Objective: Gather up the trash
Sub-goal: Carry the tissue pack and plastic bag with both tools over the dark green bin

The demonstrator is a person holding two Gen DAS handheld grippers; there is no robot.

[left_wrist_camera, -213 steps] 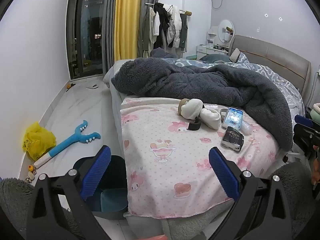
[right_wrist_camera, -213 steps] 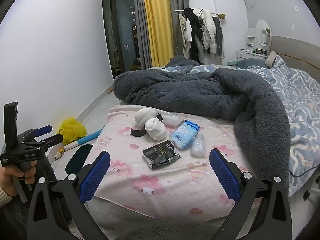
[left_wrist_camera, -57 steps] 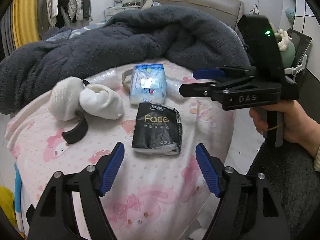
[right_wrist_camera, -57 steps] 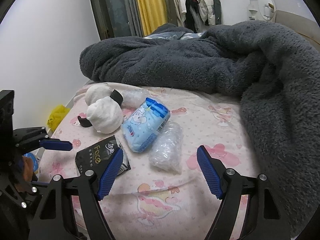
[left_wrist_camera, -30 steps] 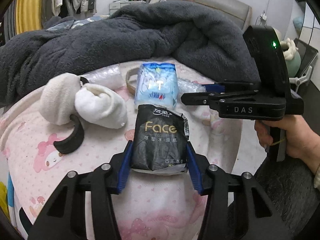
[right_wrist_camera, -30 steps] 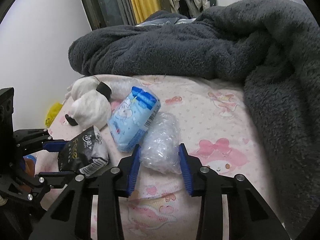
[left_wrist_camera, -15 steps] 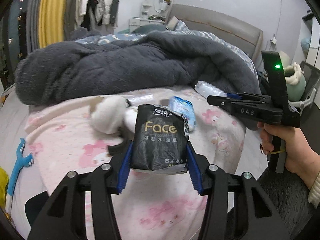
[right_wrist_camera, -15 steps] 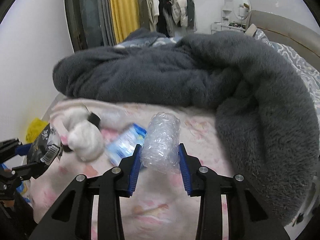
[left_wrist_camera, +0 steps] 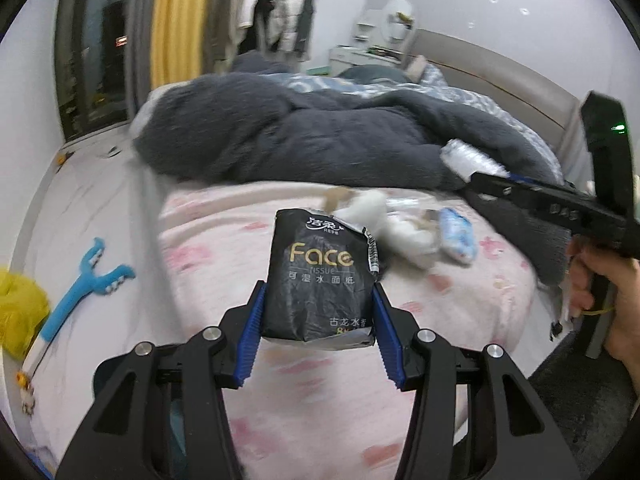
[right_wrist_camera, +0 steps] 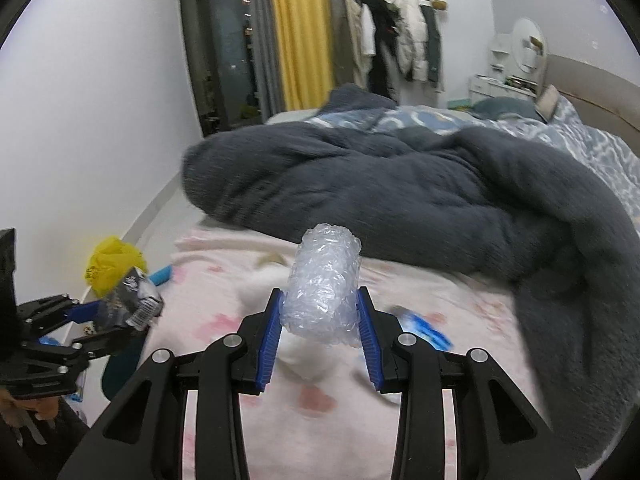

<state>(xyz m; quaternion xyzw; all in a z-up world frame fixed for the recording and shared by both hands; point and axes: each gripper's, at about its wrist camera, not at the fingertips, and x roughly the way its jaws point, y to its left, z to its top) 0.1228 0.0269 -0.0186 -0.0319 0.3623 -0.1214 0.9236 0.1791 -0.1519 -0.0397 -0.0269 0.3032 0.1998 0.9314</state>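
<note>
My left gripper (left_wrist_camera: 319,330) is shut on a black tissue pack marked "Face" (left_wrist_camera: 320,276), held above the pink bedsheet (left_wrist_camera: 240,240). In the right wrist view that same pack (right_wrist_camera: 134,298) shows at the far left, lifted off the bed. My right gripper (right_wrist_camera: 319,330) is shut on a roll of clear bubble wrap (right_wrist_camera: 322,286), also raised over the bed; the roll (left_wrist_camera: 470,160) appears at the right of the left wrist view. On the sheet lie white socks (left_wrist_camera: 400,226) and a light blue packet (left_wrist_camera: 456,230).
A dark grey fleece blanket (right_wrist_camera: 400,188) is piled across the bed. On the floor to the left lie a yellow plastic bag (left_wrist_camera: 18,312) and a blue forked toy (left_wrist_camera: 86,288). A dark blue bin (right_wrist_camera: 120,368) stands at the bed's near corner. A person's hand (left_wrist_camera: 612,300) holds the right gripper.
Both grippers have lifted away from the sheet with their loads, the tissue pack and the bubble wrap. The views have swung left, bringing the floor, window and curtain into sight.
</note>
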